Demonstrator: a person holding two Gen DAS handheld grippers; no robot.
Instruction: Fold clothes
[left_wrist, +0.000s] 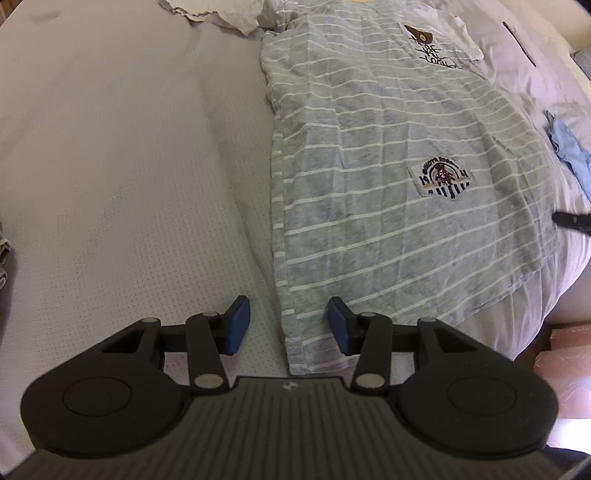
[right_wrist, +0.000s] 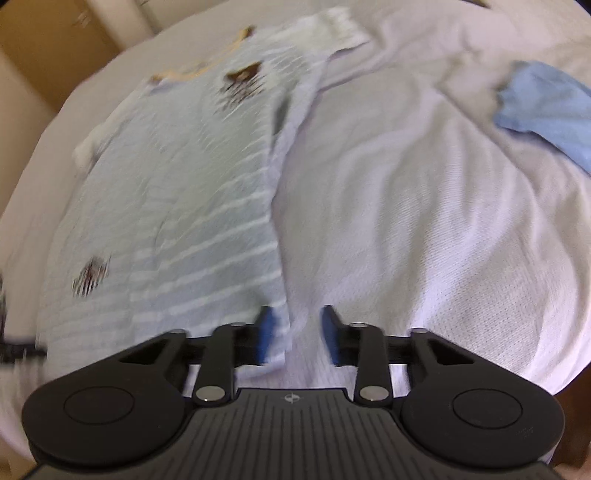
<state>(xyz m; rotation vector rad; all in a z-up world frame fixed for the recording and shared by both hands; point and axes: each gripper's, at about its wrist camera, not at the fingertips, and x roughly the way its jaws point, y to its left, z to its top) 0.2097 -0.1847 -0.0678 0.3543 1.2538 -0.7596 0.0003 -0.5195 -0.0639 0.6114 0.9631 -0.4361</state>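
Grey cotton striped in white, a T-shirt (left_wrist: 388, 177) lies flat near the bed's (left_wrist: 129, 166) front edge. The left gripper (left_wrist: 289, 324), jaws spread, straddles the shirt's left hem corner; the right gripper (right_wrist: 294, 334), jaws likewise spread and empty, hangs over the opposite hem corner. A blue cloth (right_wrist: 546, 107) lies towards the bed's right edge.

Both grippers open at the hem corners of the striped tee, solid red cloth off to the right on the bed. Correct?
Not quite: the cloth is light blue, not red, as the right wrist view shows. The rest holds: the left gripper and right gripper are both open at the hem corners of the striped tee on the bed.
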